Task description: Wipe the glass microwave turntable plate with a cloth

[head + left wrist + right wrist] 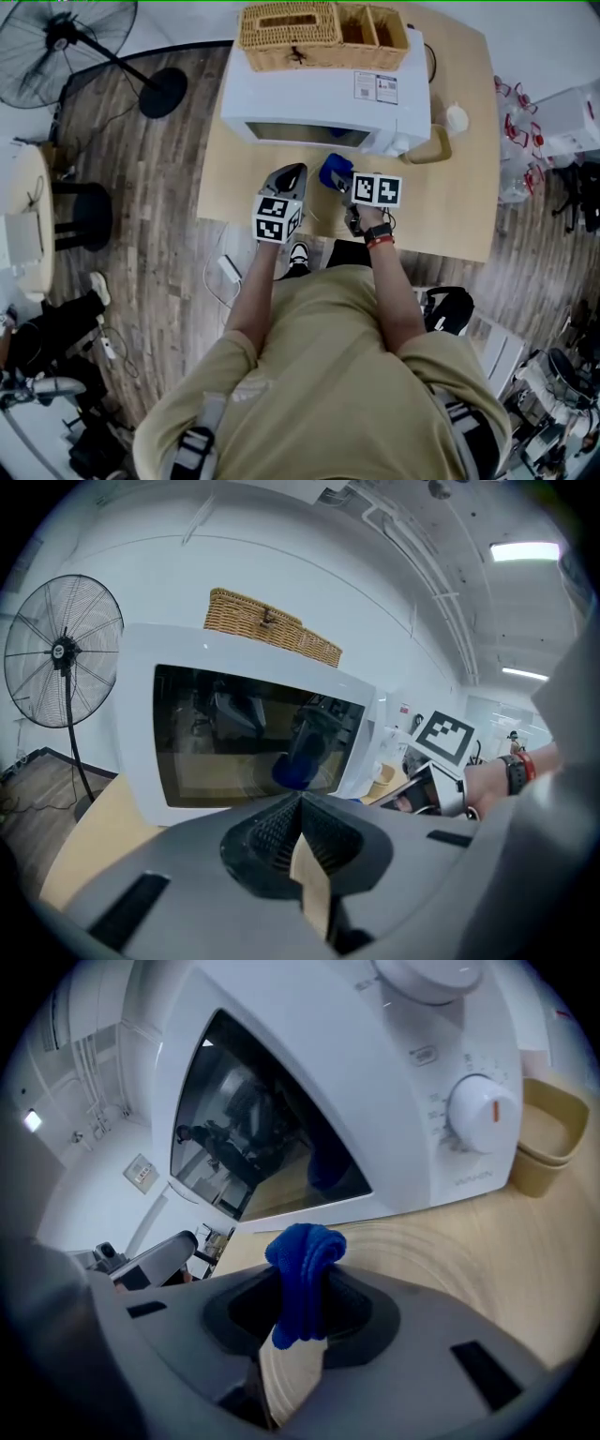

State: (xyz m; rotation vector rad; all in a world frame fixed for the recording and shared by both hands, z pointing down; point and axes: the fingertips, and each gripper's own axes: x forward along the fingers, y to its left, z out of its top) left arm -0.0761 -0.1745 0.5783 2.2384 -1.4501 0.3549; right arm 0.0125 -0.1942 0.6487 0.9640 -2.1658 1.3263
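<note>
The glass turntable plate (450, 1241) lies flat on the wooden table (450, 216) in front of the microwave. It is clear enough that only its curved rings give it away in the right gripper view. The right gripper (300, 1288) is over it, jaws pinched on a blue cloth (302, 1274) that bunches up above them. I can't tell whether the cloth touches the glass. Just beside it, the left gripper (300, 808) has its jaws pressed together with nothing between them, pointing at the microwave door. The white microwave (323, 94) stands behind with its door shut and a wicker basket (291, 33) on top. Beige bowls (544, 1143) sit stacked by its dial side. Off the table, a fan (66, 47) stands on the floor.
</note>
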